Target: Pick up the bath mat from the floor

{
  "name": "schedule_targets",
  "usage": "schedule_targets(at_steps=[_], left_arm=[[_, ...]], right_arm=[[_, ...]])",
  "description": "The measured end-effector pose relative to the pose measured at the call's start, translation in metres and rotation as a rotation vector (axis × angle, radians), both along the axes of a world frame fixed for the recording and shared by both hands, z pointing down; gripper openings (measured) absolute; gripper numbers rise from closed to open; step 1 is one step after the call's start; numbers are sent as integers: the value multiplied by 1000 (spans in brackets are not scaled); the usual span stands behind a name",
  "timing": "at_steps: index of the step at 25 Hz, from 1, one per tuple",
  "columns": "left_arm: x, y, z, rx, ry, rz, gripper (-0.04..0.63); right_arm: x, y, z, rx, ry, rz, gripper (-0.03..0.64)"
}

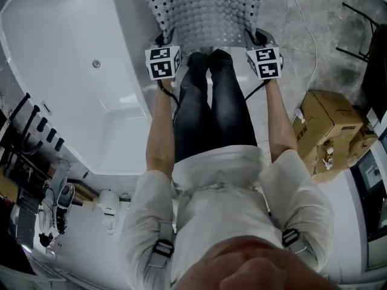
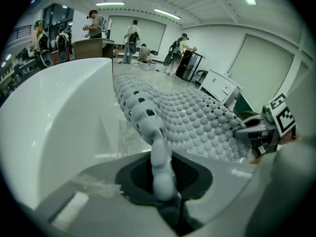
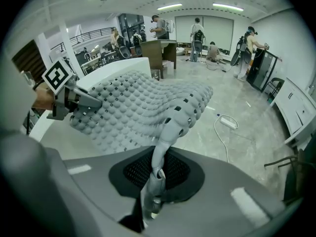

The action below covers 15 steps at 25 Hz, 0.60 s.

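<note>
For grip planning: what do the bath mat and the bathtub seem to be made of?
Bath mat: likely soft grey rubber or silicone, matte; it sags and folds where pinched, with bubble bumps and drain holes. Bathtub: probably glossy white acrylic or enamel; smooth, with reflections.

1. The bath mat (image 1: 202, 11) runs off the top edge of the head view, so I can't see its far end.
2. In that view, the marker cubes cover most of the left gripper (image 1: 162, 44) and the right gripper (image 1: 259, 40). I can't make out either grip from there.
3. The mat hides the person's feet.
4. In both gripper views, the pinched mat edge covers the pads' inner faces.
5. The people (image 2: 132, 41) at the back are too small for me to read.
6. The print on the cardboard boxes (image 1: 329, 132) is illegible.
</note>
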<state>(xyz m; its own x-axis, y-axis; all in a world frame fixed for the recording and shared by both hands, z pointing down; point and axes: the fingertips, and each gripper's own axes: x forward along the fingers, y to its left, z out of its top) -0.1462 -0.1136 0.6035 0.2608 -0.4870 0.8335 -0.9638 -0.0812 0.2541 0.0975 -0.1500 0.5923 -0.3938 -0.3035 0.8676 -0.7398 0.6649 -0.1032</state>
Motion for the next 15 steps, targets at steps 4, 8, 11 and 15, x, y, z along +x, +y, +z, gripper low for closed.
schedule_targets(at_steps=[4,8,11,15], left_arm=[[-1,-3,-37,30,-1,4,60],[-4,-10,-77,74,-8,4,60],[-7,-17,-105,102,-12,5,60],[-7,-20,-143,138,-13,4,60]], right_arm=[[-3,-4,-35,31,-7,-1,38],[-5,-10,-73,70,-15,-7,38],[-8,-17,-100,97,-23,-7,38],[-6,-20,-139,143,-29,-25,38]])
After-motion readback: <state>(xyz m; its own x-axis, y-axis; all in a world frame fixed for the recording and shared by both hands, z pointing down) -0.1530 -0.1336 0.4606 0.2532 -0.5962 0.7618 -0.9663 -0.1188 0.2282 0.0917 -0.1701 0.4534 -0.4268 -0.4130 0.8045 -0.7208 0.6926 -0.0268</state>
